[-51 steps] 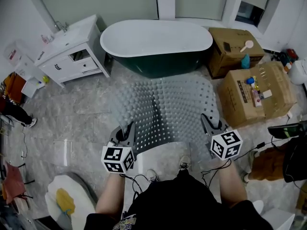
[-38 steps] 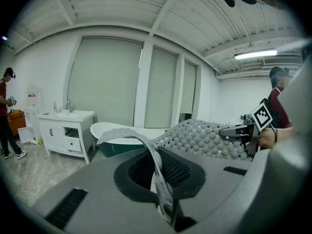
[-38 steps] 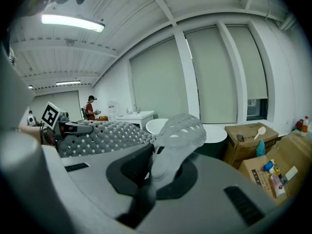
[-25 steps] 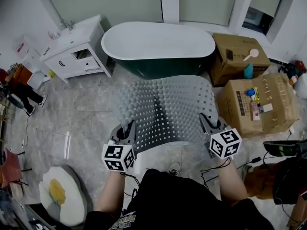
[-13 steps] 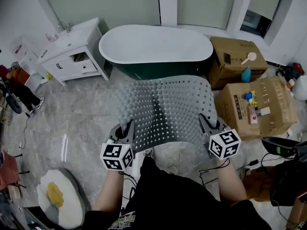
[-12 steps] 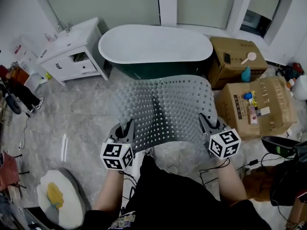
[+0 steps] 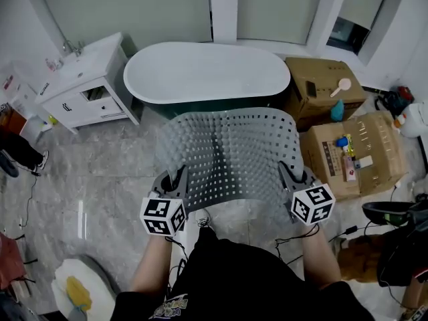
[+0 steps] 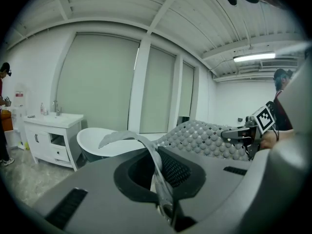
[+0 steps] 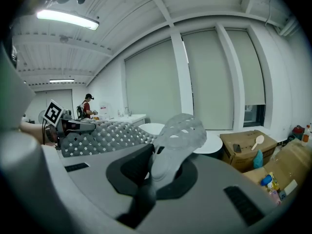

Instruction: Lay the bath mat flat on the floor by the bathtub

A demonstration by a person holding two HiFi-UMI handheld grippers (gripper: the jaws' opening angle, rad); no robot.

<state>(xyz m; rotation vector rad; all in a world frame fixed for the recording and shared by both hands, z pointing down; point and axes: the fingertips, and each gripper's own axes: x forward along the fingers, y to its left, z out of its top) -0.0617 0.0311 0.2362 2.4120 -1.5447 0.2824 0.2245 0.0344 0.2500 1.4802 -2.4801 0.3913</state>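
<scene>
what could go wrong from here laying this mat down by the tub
The bath mat is held only by its two near corners, in the left gripper and right gripper; a thin corner could slip out. Its far edge arches up by the bathtub and may fold under instead of lying flat. Its right side could catch on the cardboard box.

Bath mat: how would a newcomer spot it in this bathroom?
Find the white oval bathtub with dark green sides. In front of it, a grey rubbery bath mat arches in the air, its near corners pinched by the left tool and right tool. It alone is covered in square holes and bumps.
</scene>
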